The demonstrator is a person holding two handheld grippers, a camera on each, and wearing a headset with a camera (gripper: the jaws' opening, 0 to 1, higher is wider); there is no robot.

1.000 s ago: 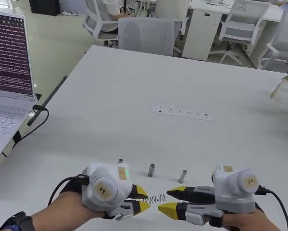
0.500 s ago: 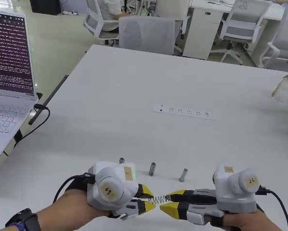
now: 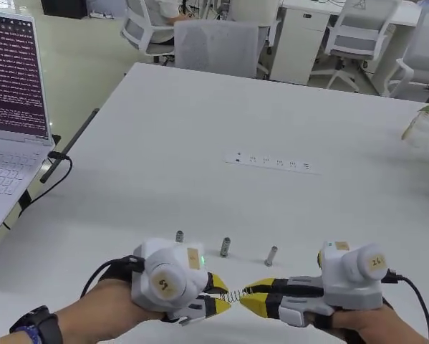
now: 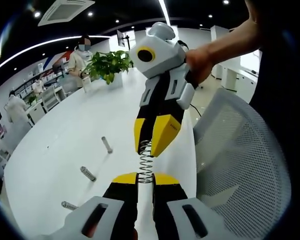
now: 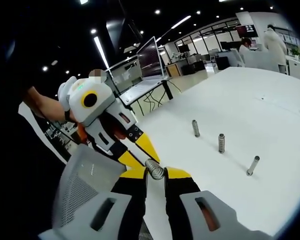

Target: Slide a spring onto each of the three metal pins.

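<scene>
While clenched on opposite ends of one spring (image 3: 233, 294), left gripper (image 3: 218, 299) and right gripper (image 3: 251, 297) tip to tip over the surface's (image 3: 200, 143) near edge. Just beyond, three pins (image 3: 225, 247) upright in a row, two coil-wrapped, rightmost pin (image 3: 271, 255) bare. Farther off, power strip (image 3: 271, 163).

Spring (image 3: 233, 294) of shiny coiled metal wire; pins (image 3: 271, 255) dull grey metal; table (image 3: 200, 129) smooth, matt white.

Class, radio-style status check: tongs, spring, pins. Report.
Left tongs and right tongs each shut on one end of the spring. Two pins look sprung; third pin bare. Nothing blocks it.
</scene>
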